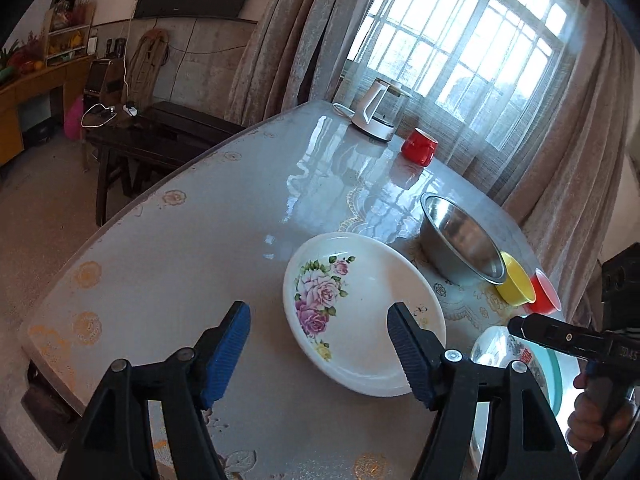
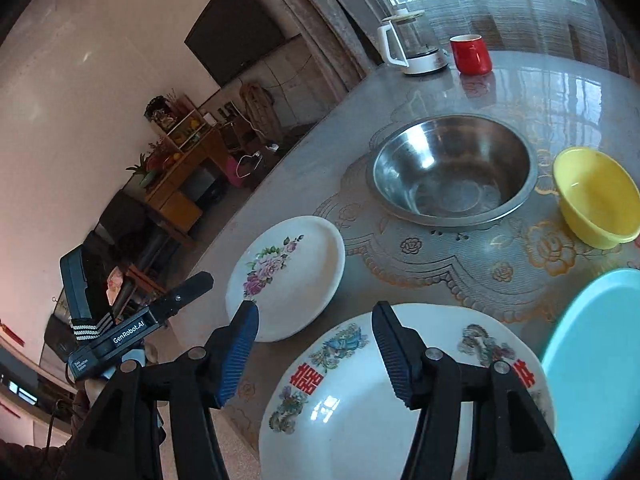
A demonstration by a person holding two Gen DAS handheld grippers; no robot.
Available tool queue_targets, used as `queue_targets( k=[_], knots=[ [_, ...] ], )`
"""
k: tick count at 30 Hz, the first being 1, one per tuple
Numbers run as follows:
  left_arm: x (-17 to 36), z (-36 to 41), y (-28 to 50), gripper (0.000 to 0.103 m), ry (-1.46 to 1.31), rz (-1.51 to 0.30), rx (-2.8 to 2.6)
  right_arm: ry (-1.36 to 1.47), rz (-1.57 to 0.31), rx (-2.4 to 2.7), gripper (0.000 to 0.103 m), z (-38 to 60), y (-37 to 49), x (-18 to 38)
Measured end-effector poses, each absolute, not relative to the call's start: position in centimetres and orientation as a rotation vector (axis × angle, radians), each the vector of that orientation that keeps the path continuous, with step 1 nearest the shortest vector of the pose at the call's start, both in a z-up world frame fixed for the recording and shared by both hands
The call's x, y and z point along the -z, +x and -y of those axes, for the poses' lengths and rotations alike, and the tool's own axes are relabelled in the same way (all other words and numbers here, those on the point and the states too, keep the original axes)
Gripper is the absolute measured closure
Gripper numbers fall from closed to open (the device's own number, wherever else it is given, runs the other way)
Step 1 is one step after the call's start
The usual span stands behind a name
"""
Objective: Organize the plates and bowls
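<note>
Left gripper (image 1: 318,354): jaws standing apart with nothing between them, hovering over the near rim of the rose plate; it is also showing at the left edge of the right wrist view.
Rose plate (image 1: 362,312): white, with pink roses printed on one side, lying flat and empty on the bench (image 1: 180,248), left of the other dishes.
Right gripper (image 2: 314,354): jaws standing apart, gripping nothing, hovering above the red-character plate.
Red-character plate (image 2: 360,408): white with red characters and flower prints, sitting empty at the near bench edge, close beside the rose plate but not touching it.
Steel bowl (image 2: 452,170): large, shiny, sitting upright and empty behind the two plates.
Kettle (image 2: 412,46): white with a clear body, standing at the far edge by the window.
Red mug (image 2: 471,55): standing upright just right of the kettle.
Yellow bowl (image 2: 596,196): small, empty, sitting right of the steel bowl, slightly apart from it.
Red bowl (image 1: 544,292): lying just beyond the yellow bowl in the left wrist view; its inside is not showing.
Blue plate (image 2: 596,360): light blue, empty, partly cut off at the right, its edge tucking under the red-character plate's rim.
</note>
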State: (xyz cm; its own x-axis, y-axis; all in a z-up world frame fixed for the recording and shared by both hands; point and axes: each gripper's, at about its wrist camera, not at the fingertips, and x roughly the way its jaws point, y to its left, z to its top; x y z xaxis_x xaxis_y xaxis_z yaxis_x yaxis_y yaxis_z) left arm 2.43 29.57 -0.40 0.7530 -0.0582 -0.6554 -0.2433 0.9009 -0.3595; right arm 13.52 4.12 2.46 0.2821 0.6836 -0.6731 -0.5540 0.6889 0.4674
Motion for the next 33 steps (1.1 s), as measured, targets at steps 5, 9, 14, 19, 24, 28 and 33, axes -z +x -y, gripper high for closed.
queue_targets(
  k=[5,9,14,19,24,28,33],
  knots=[
    [1.7,-31.4,2.5,0.042,-0.497,-0.752,-0.085,0.129,-1.029,-0.794,0.058,-7.4,15.5,-0.7],
    [2.4,-32.2,3.2,0.051,-0.536,-0.778,-0.069,0.062,-1.051,-0.758,0.066,-9.2,16.4,0.1],
    [2.7,-31.7,4.5,0.061,-0.524,-0.8,-0.021,-0.004,-1.07,-0.705,0.066,-10.2,17.5,0.8],
    [3.6,-30.9,5.8,0.078,-0.503,-0.842,-0.004,-0.019,-1.108,-0.682,0.066,-10.4,18.5,2.0],
    [4.1,-30.3,6.0,0.086,-0.523,-0.854,-0.027,-0.048,-1.128,-0.684,0.085,-11.2,18.7,3.2],
    [4.0,-29.8,5.9,0.086,-0.477,-0.855,-0.044,-0.038,-1.122,-0.677,0.086,-11.2,18.5,3.0],
    [3.7,-29.2,5.3,0.085,-0.462,-0.849,-0.034,0.007,-1.104,-0.686,0.086,-10.1,18.2,2.3]
  ],
)
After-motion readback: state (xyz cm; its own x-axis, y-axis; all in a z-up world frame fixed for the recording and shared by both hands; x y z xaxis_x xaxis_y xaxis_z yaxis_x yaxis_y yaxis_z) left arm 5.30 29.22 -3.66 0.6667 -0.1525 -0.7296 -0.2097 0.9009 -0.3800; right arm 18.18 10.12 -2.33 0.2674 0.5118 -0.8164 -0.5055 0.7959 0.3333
